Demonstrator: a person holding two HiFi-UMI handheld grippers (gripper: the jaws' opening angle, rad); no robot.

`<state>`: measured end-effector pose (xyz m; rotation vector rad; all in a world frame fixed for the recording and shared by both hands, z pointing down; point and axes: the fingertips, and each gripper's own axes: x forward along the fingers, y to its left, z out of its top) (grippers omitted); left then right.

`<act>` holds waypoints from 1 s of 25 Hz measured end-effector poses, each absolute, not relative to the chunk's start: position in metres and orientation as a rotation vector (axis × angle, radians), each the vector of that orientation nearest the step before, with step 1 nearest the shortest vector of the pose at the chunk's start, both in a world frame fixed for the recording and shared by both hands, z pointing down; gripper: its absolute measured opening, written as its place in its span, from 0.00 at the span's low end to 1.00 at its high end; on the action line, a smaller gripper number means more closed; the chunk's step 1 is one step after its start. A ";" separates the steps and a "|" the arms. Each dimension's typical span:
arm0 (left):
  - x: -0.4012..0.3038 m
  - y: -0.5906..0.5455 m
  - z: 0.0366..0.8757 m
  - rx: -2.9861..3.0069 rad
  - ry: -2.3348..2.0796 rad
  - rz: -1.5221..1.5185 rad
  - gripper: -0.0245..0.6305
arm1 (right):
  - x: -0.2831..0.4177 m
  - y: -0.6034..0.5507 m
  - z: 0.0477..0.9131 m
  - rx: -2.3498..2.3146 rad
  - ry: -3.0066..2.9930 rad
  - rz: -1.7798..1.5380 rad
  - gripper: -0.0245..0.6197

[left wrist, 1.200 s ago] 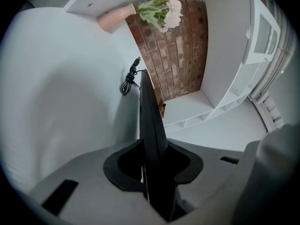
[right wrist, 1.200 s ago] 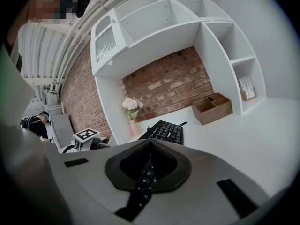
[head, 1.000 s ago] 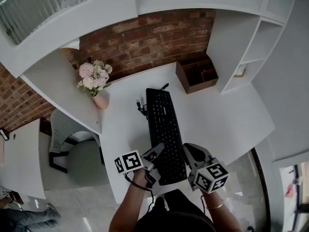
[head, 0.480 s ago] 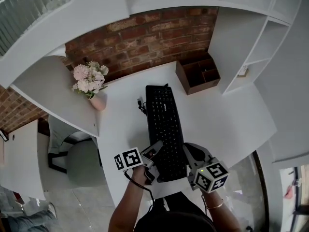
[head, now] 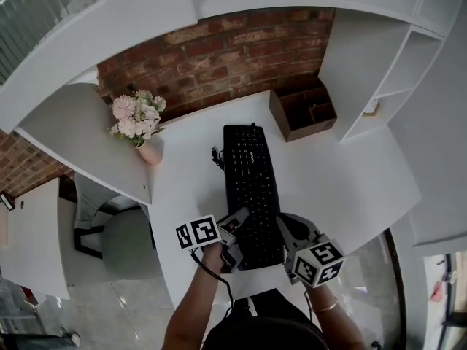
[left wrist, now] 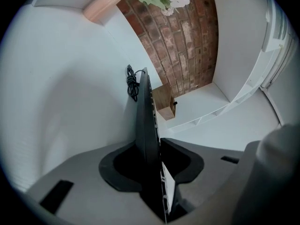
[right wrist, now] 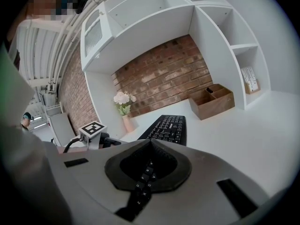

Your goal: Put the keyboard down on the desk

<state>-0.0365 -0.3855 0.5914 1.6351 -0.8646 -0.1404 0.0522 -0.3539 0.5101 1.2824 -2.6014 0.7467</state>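
Observation:
The black keyboard (head: 252, 188) lies lengthwise on the white desk (head: 336, 173), its far end towards the brick wall. My left gripper (head: 237, 228) is at its near left corner. In the left gripper view the keyboard (left wrist: 143, 111) runs edge-on between the jaws of the left gripper (left wrist: 148, 142). Those jaws have just been opening a little, but both tips still lie against it. My right gripper (head: 284, 228) sits over the near right corner. In its own view the right gripper (right wrist: 150, 142) has its tips together, with keys showing through the hollow behind them and the keyboard (right wrist: 168, 128) beyond.
A pink vase of flowers (head: 139, 126) stands at the desk's far left. A wooden organiser (head: 303, 111) sits at the far right against the wall. The keyboard's coiled cable (head: 217, 159) lies by its far left corner. White shelves (head: 379, 71) rise on the right, and a chair (head: 128, 239) stands left of the desk.
Both grippers and the keyboard's near end have eased slightly forward and down. The keyboard otherwise keeps its place on the desk.

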 end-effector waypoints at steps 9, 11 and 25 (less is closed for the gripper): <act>-0.037 -0.389 0.598 1.649 -0.931 -0.007 0.26 | 0.046 -0.353 0.512 1.260 -2.607 0.749 0.05; -0.037 -0.389 0.600 1.660 -0.955 0.035 0.28 | 0.047 -0.352 0.511 1.261 -2.609 0.747 0.05; -0.053 -0.389 0.602 1.722 -1.157 0.207 0.39 | 0.050 -0.348 0.508 1.268 -2.616 0.741 0.05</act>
